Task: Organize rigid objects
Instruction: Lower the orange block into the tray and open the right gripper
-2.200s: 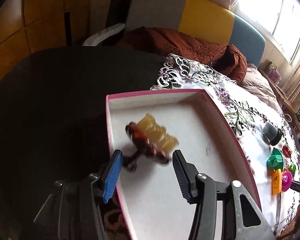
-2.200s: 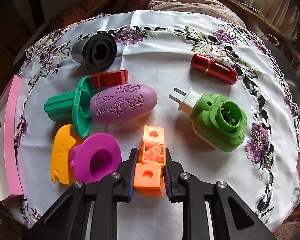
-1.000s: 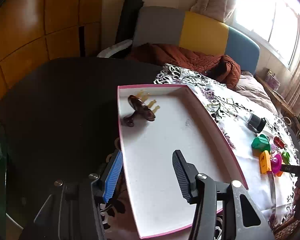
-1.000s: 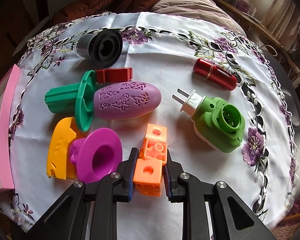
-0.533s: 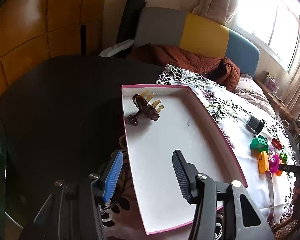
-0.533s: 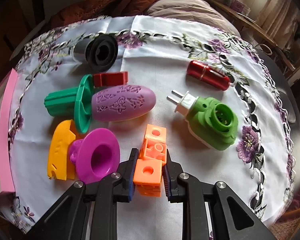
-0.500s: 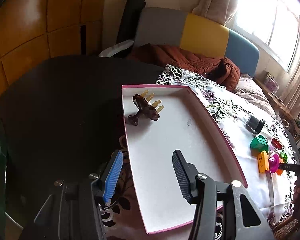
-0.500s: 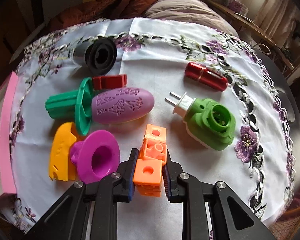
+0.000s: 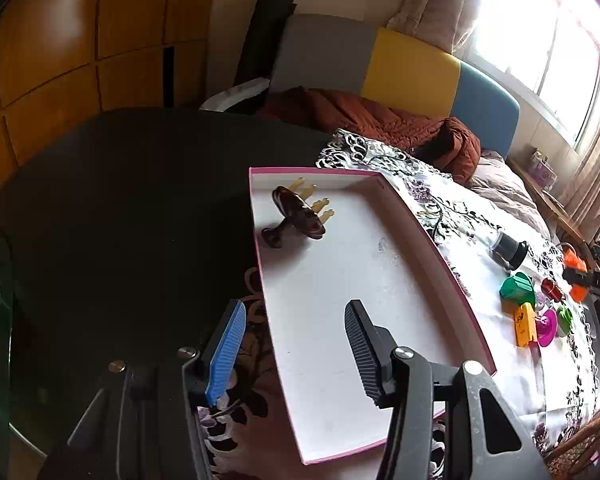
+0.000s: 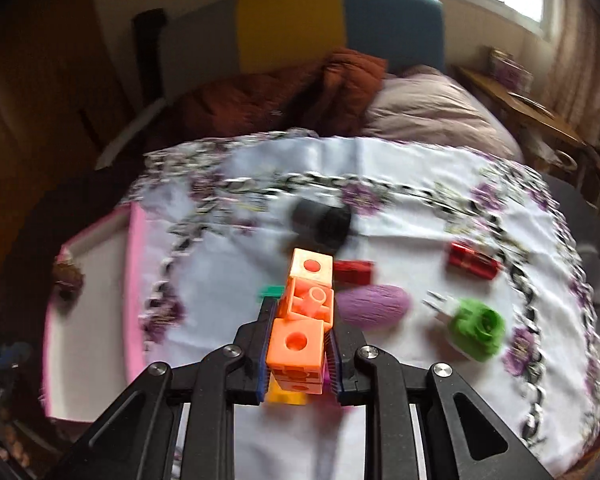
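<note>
Right wrist view shows the right gripper (image 10: 298, 354) with its jaws pinching the orange block stack (image 10: 305, 322), which stands out forward between them, lifted clear of the white flowered cloth (image 10: 400, 184) on the counter. Below it on the cloth lie the black cylinder (image 10: 322, 222), a red clip (image 10: 354, 272), a purple oval piece (image 10: 374, 306), a red tube (image 10: 474, 265) and a green plug adapter (image 10: 476, 330), all blurred. The pink-rimmed tray (image 10: 134, 280) sits at the cloth's left edge. In the left wrist view the left gripper (image 9: 294, 344) hangs over the tray's near end, jaws spread with nothing between them; a brown hair claw (image 9: 296, 214) lies in the far left corner of the tray.
</note>
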### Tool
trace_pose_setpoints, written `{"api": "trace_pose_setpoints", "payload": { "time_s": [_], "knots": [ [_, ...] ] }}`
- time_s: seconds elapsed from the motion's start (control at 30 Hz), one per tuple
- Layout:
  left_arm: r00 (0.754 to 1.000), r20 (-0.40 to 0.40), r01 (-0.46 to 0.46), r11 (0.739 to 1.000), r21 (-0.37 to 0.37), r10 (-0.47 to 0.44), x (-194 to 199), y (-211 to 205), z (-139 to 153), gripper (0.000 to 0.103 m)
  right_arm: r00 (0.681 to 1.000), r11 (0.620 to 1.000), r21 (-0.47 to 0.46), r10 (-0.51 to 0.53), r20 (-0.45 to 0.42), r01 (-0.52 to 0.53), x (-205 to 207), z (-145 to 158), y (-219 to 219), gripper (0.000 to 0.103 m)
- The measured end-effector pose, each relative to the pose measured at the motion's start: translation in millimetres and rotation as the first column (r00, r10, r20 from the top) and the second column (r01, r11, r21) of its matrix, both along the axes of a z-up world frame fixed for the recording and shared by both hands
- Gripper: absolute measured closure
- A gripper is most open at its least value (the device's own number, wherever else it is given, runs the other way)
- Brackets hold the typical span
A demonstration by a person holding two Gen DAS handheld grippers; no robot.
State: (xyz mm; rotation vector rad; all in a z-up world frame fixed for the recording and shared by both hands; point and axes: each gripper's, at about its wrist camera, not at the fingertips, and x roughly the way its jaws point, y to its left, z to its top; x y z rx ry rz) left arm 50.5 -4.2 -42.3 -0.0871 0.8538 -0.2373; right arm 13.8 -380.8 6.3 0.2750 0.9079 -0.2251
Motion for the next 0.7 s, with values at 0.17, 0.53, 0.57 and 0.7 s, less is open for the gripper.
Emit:
{"api": "trace_pose_setpoints", "payload": {
  "time_s": [0.17,0.53,0.57,0.7],
  "knots": [
    [0.999,-0.004,-0.037,0.999,0.000,0.037,1,14,2,0.051,0.982,0.978,0.090,0.186,0.020,-0.187,33,-3,65,0.080],
    [0.995,-0.009,-0.098,0.995,-0.008,0.098,6,41,1,0.051,0.873,0.858,0.242,0.481,-0.075,-0.452,112,-53,214,0.080],
    [0.995,-0.011,-0.102,0.995,-0.009,0.102,7,42,1,0.051,0.867,0.855,0.242,0.490,-0.087,-0.459,121,-61,224,0.080],
    [0.994,-0.019,-0.112,0.994,-0.009,0.112,10,47,-2,0.051,0.864,0.850,0.262,0.495,-0.097,-0.457,140,-74,245,0.080]
  ]
}}
